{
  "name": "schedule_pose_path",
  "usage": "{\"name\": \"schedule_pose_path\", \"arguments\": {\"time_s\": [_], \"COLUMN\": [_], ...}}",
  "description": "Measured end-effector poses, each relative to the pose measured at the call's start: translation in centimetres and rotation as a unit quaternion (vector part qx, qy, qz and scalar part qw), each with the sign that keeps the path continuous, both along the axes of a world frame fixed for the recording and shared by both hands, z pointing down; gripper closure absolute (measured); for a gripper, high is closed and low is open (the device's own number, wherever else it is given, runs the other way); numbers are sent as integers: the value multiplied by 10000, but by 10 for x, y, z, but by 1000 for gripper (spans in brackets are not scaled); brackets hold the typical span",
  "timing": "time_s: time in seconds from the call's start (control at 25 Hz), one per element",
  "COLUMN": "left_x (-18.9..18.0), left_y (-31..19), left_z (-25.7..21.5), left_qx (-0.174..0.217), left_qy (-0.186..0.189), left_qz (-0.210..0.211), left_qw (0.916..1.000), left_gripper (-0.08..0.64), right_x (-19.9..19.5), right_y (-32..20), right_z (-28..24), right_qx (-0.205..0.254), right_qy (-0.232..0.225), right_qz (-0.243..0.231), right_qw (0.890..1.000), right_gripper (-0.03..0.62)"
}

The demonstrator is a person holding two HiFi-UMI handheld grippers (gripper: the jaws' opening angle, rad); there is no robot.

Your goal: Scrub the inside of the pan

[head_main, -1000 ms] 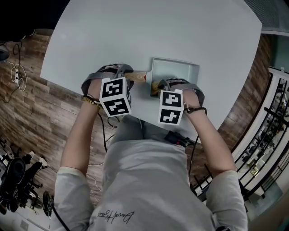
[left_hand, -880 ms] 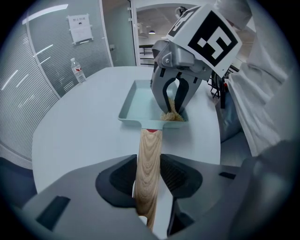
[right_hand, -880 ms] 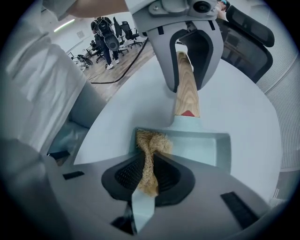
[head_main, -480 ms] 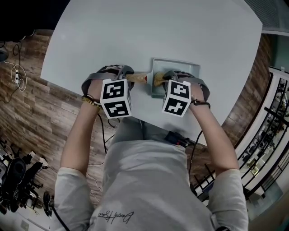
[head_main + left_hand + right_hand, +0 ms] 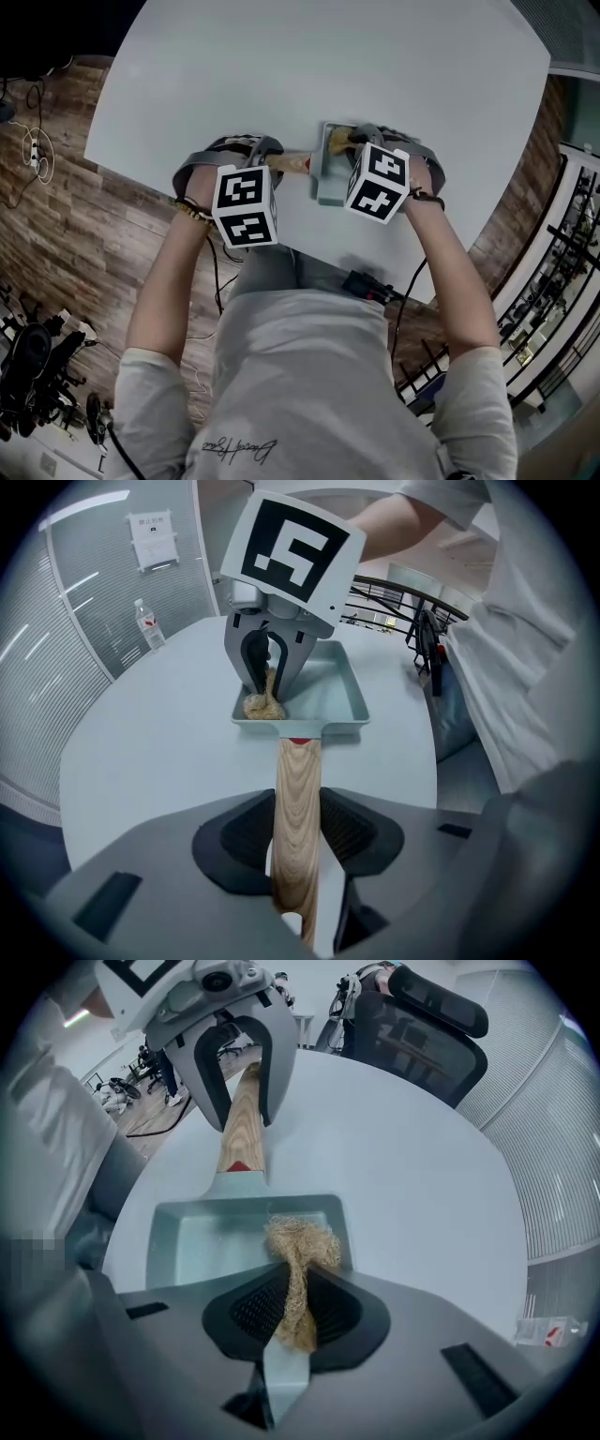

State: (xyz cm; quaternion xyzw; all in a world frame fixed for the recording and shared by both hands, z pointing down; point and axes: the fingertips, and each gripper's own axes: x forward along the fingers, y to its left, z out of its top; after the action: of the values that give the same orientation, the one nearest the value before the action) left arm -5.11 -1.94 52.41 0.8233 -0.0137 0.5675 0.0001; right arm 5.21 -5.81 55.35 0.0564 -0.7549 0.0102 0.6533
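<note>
Clamps light wooden handle [image 5: 297,789] of rectangular grey-green pan [image 5: 339,694] in left gripper [image 5: 298,834]; holds tan fibrous scrub wad [image 5: 262,706] inside it with right gripper [image 5: 269,686].

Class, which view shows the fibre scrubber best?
The right gripper view: the fibre scrubber is close, pinched between the jaws. The left gripper view shows it small in the pan; the head view, only a glimpse.

A shallow rectangular grey-green pan [image 5: 202,1241] sits flat on the white table [image 5: 281,75], wooden handle [image 5: 297,799] (red collar at the joint) level; a tan fibre scrubber [image 5: 302,1241] rests inside, in the corner nearest the handle
</note>
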Motion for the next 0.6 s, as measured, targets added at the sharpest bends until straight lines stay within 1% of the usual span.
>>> {"name": "schedule_pose_path", "arguments": {"time_s": [0.08, 0.16, 0.28, 0.4, 0.6], "left_x": [-4, -4, -3, -3, -7], "left_y": [-2, -1, 1, -1, -4], "left_z": [2, 2, 2, 4, 7], "left_qx": [-6, -16, -23, -29, 8], "left_qy": [5, 1, -2, 7, -47], "left_qz": [-30, -39, -69, -113, -134], "left_qw": [10000, 10000, 10000, 9999, 9999], "left_gripper": [403, 403, 403, 403, 403], "right_x": [-3, -2, 0, 1, -1], "right_y": [-1, 3, 16, 32, 57], "right_z": [2, 2, 1, 2, 4], "right_qx": [104, 104, -181, -450, -686], "right_qy": [35, 88, 123, 165, 174], "right_qz": [-61, -92, -79, -185, -275], "right_qw": [9999, 9999, 9997, 9987, 9971], "right_gripper": [522, 522, 522, 522, 522]}}
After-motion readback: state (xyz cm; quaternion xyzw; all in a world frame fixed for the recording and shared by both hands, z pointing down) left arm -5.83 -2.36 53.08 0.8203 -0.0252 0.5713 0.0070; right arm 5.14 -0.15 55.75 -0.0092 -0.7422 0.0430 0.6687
